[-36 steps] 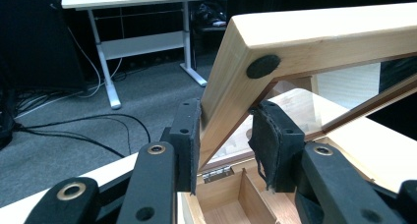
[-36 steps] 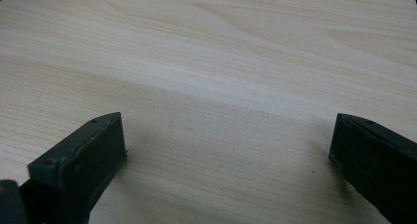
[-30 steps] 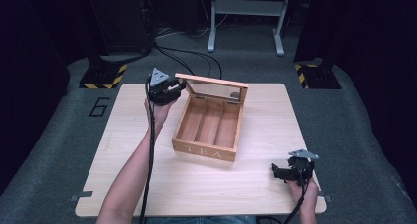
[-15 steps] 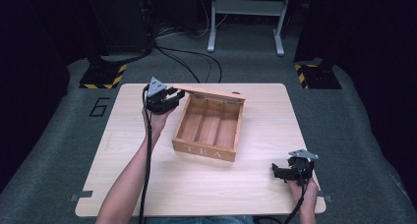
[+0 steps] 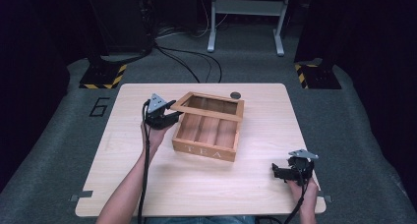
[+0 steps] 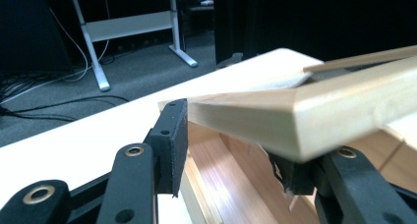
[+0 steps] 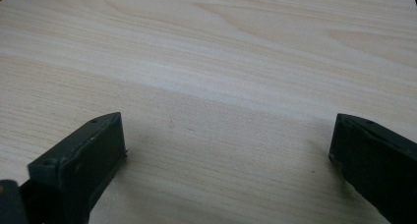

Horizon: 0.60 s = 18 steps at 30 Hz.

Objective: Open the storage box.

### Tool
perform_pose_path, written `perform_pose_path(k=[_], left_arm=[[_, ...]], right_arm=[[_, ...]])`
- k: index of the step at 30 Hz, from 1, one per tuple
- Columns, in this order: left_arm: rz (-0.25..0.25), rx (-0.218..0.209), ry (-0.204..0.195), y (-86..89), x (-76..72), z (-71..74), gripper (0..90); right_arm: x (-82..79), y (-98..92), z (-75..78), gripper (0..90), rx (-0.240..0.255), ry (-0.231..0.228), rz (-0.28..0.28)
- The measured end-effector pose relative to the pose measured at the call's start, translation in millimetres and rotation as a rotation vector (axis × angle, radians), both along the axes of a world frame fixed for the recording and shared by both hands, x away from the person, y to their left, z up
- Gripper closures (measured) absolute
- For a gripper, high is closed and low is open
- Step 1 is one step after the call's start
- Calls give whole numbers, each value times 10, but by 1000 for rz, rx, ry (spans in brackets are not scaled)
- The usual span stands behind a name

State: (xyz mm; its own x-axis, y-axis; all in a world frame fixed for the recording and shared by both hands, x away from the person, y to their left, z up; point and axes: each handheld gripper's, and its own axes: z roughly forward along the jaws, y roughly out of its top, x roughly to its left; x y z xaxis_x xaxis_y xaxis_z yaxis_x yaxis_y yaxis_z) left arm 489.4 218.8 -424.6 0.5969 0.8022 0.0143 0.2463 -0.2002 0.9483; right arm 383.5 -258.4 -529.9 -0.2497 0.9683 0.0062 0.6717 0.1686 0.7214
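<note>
A wooden tea box (image 5: 204, 148) with three compartments stands mid-table. Its glass-paned lid (image 5: 209, 112) hangs low over the box, still slightly tilted up at the near edge. My left gripper (image 5: 173, 117) is at the lid's left corner. In the left gripper view the lid frame (image 6: 305, 106) lies between and just over the pads (image 6: 172, 135), which do not press on it. Those jaws have just been opening. My right gripper (image 5: 276, 172) rests open near the table's front right corner, and bare tabletop shows between its pads (image 7: 88, 150).
A small dark round object (image 5: 235, 95) lies on the table (image 5: 196, 189) behind the box. Beyond the far edge are cables (image 5: 196, 62), a white metal stand (image 5: 246, 17) and hazard-striped bases (image 5: 101, 76) on the grey floor.
The lid has swung down from a raised position to nearly flat over the box. My left gripper came down with it and its jaws have parted. The right gripper has stayed still.
</note>
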Motion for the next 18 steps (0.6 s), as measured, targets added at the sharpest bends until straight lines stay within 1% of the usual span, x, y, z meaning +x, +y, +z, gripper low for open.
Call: perform_pose_path(k=[1, 2, 3, 4, 5, 6, 7, 9, 10, 11, 12, 14, 17, 18], left_arm=[[1, 5, 1, 2, -34, -46, 512], [1, 5, 1, 2, -34, -46, 512], [-8, -5, 27, 27, -72, -114, 512], [-12, -6, 29, 37, -87, -145, 512], [-12, -6, 29, 37, -87, -145, 513], [-15, 2, 36, 43, -105, -173, 513], [-23, 6, 54, 55, -126, -228, 513], [-26, 6, 56, 62, -136, -253, 513], [-34, 18, 66, 79, -150, -283, 511], [-34, 18, 66, 79, -150, -283, 505], [-49, 19, 79, 104, -162, -298, 499], [-47, 12, 85, 111, -171, -316, 475], [-70, 38, 114, 148, -195, -369, 449], [-70, 38, 114, 148, -195, -369, 441]], right_arm=[[-1, 1, 0, 0, -1, 0, 0], [-1, -1, 0, 0, -1, 0, 1], [-1, 0, 0, 0, -1, 0, 1], [-1, 1, 0, 0, 0, 0, -1], [-1, 1, 0, 0, 0, 0, -1], [0, 2, 0, 0, 1, 0, -1], [-1, 1, 0, 0, -1, 0, 0], [-2, -2, -2, 0, -6, -1, 4], [-2, -3, 0, 0, -3, 1, 5], [-2, -2, 0, 0, -4, 1, 4], [-2, -2, 0, 0, -7, 1, 3], [-2, -2, 0, 0, -8, 3, 4], [-2, -2, 1, 0, -4, 1, 4], [-2, -2, 1, 0, -4, 1, 4]])
